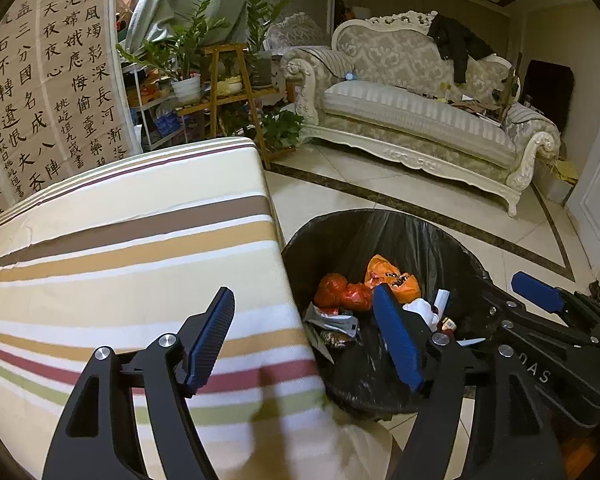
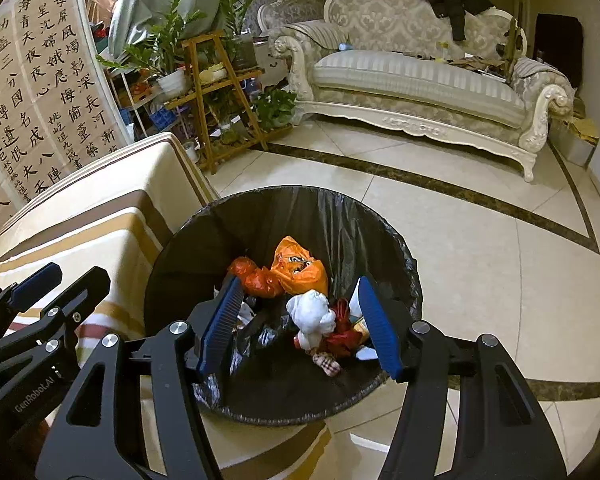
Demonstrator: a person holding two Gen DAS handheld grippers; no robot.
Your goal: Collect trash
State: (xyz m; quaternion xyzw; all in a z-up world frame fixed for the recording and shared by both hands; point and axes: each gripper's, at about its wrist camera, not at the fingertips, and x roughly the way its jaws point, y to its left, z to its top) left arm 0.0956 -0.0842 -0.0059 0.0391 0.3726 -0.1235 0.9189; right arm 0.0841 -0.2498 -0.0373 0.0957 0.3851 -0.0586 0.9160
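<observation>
Two grippers: we see the left gripper (image 1: 306,336) and the right gripper (image 2: 300,324) both with jaws apart and nothing between the blue ribbed pads; no earlier view is given, so we judge the step as a release over the bin.
Step in hand: we judge both drops complete or nearly so; we would keep each gripper above the rim until the pads are clear, then lift straight away so the liner is not snagged.
Container: round bin with a black plastic liner (image 2: 284,208), standing on the tiled floor just beside the corner of the table with the striped cloth (image 1: 120,248).
Contents: orange plastic bag (image 2: 300,270), red-orange crumpled bag (image 2: 256,278), white crumpled wad (image 2: 314,316), red wrapper (image 2: 342,330), plus paper scraps; all lie at the bottom.
Table: we see no trash on the cloth in either view.
Risk: we judge the liner edge loose; brushing it could pull it inward.
</observation>
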